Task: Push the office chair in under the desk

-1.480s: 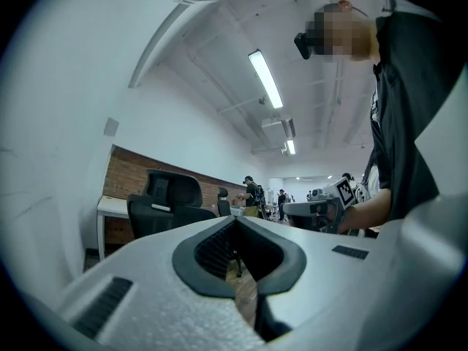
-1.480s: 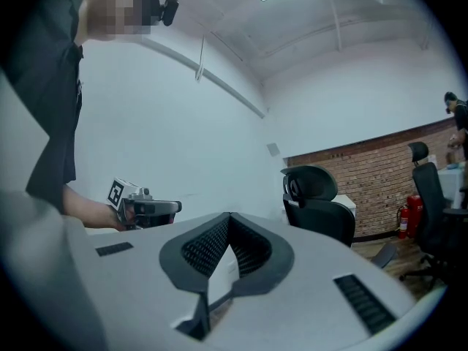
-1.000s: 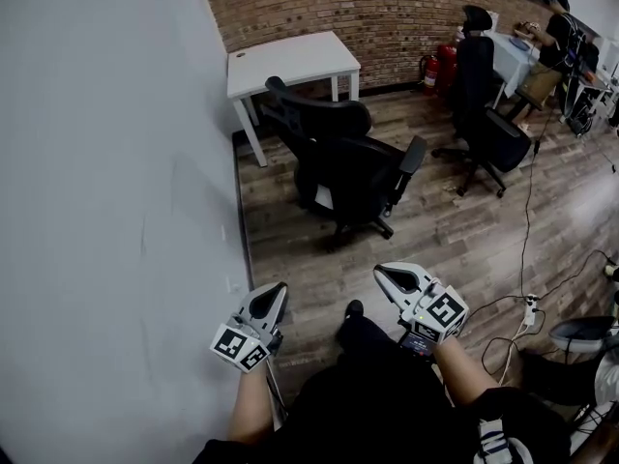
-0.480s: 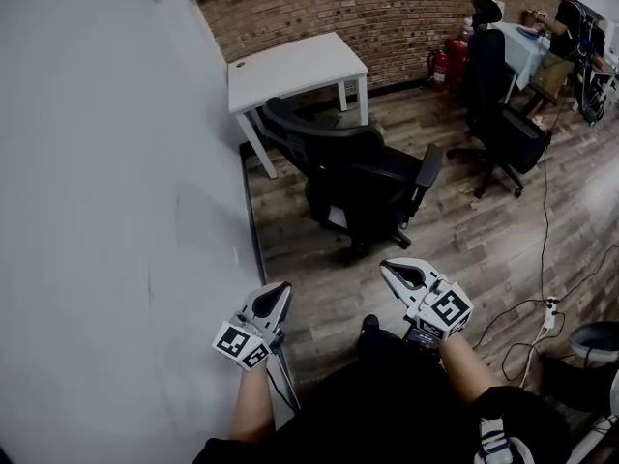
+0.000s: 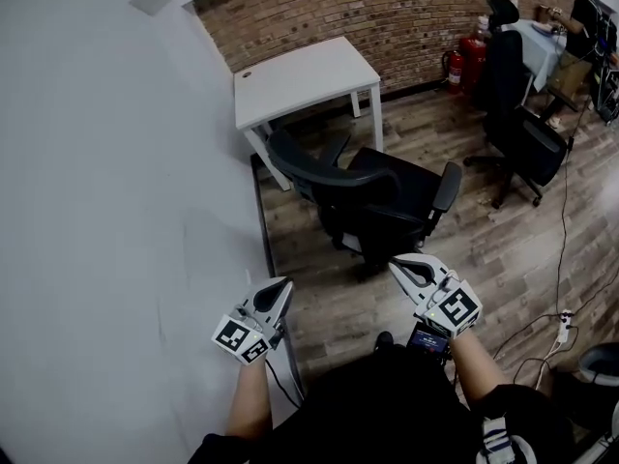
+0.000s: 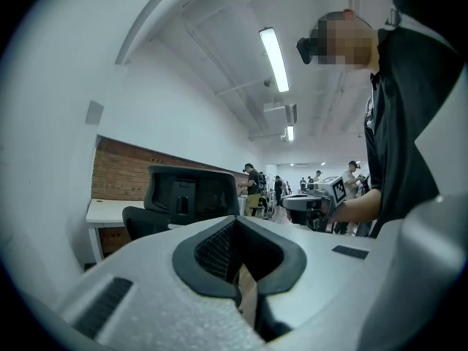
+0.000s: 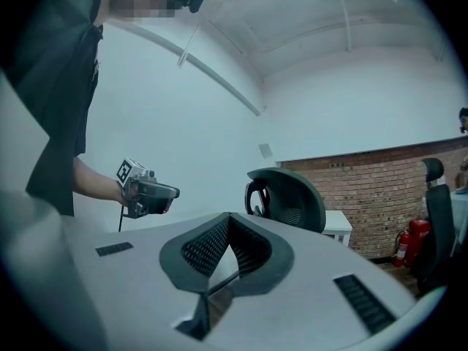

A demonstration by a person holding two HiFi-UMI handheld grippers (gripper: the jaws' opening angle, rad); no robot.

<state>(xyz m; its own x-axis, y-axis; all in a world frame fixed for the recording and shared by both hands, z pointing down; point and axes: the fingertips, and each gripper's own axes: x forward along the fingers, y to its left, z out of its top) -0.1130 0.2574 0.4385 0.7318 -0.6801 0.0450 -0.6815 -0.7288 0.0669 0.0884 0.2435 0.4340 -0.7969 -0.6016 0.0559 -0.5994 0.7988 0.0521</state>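
Note:
A black office chair (image 5: 372, 201) stands on the wood floor just in front of a small white desk (image 5: 305, 77) that sits against the brick wall. The chair's backrest (image 5: 324, 170) faces me, and it also shows in the left gripper view (image 6: 191, 193) and the right gripper view (image 7: 289, 199). My left gripper (image 5: 280, 289) is shut and empty, short of the chair on its left. My right gripper (image 5: 406, 267) is shut and empty, close to the chair's seat edge without touching it.
A white wall (image 5: 116, 220) runs along the left. A second black chair (image 5: 522, 129) stands at the right, by a table where a person (image 5: 585, 13) sits. Red fire extinguishers (image 5: 469, 56) stand at the brick wall. Cables and a power strip (image 5: 561, 327) lie on the floor at right.
Both grippers and I have moved forward toward the chair and desk, which now appear nearer and larger. Both grippers stay shut and level.

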